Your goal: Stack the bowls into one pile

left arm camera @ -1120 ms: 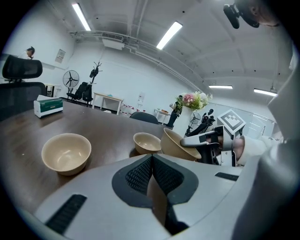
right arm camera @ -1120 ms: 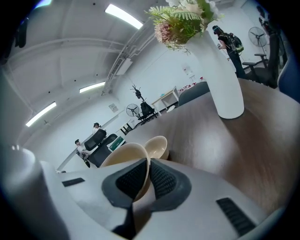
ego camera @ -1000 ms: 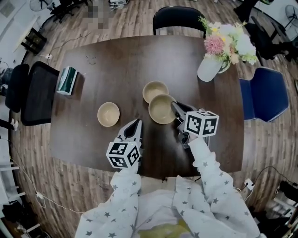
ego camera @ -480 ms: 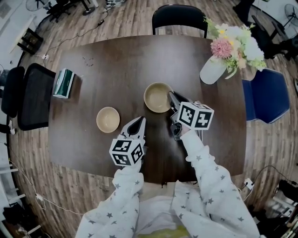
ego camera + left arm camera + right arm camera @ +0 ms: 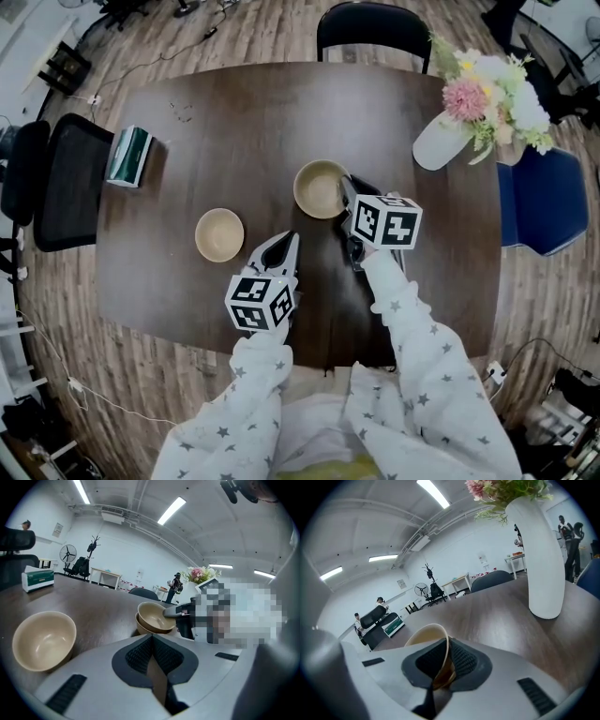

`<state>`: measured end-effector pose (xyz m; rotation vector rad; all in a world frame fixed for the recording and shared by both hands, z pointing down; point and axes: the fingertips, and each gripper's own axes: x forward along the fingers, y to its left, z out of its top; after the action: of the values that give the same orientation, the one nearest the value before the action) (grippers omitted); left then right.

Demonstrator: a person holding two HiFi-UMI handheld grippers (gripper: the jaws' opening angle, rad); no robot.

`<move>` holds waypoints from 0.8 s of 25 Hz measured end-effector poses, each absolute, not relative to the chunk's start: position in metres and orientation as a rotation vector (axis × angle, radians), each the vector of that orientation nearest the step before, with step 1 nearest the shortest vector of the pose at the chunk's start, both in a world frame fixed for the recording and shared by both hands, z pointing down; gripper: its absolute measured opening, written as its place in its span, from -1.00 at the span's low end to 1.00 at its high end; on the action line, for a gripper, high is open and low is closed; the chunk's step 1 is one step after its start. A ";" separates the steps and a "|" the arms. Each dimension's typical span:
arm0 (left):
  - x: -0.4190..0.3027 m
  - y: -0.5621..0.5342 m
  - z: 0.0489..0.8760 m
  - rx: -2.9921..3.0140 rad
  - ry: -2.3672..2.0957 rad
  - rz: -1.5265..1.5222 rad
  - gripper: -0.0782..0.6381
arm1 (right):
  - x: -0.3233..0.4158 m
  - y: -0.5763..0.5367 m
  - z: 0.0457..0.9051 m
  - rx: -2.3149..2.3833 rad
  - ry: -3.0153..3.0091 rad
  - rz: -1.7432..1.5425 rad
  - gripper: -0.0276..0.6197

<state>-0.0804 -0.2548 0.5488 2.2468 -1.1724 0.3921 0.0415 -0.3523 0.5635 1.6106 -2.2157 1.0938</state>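
Nearest me, my star-print sleeves (image 5: 412, 342) run out to the two tools over the near edge of the dark wooden table (image 5: 244, 122). My left gripper (image 5: 285, 242) hangs just above the tabletop with its jaws pressed together and nothing between them; its own view shows the ribbed pads meeting at the tip. Just to its left and a little further out sits the lone bowl (image 5: 219, 234), a beige one, upright and apart from the others. On the other side, my right gripper (image 5: 345, 186) is a bit further out and has its jaws pinching the near rim of the top bowl (image 5: 319, 187); in the right gripper view the thin wall of that bowl stands between the pads. From the left gripper view I can see the top bowl sitting tilted inside the lower bowl (image 5: 140, 623), near the middle of the table. Further off, a green tissue box (image 5: 128, 157) rests near the left edge, and a white vase (image 5: 439, 145) of flowers (image 5: 492, 89) stands towards the far right corner. A black chair (image 5: 370, 21) is at the far side and a blue chair (image 5: 542, 202) at the right.
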 end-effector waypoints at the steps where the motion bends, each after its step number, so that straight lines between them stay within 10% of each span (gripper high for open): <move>1: -0.080 -0.255 0.550 2.243 -1.175 0.393 -0.71 | 0.041 -0.352 0.565 1.601 -2.212 1.083 -0.80; 20: -0.068 -0.234 0.544 2.241 -1.194 0.378 -0.71 | 0.035 -0.342 0.561 1.566 -2.244 0.912 -0.49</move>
<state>-0.0681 -0.2343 0.5443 2.2415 -1.1936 0.3776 0.0347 -0.3423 0.5607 1.5661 -2.2443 0.9117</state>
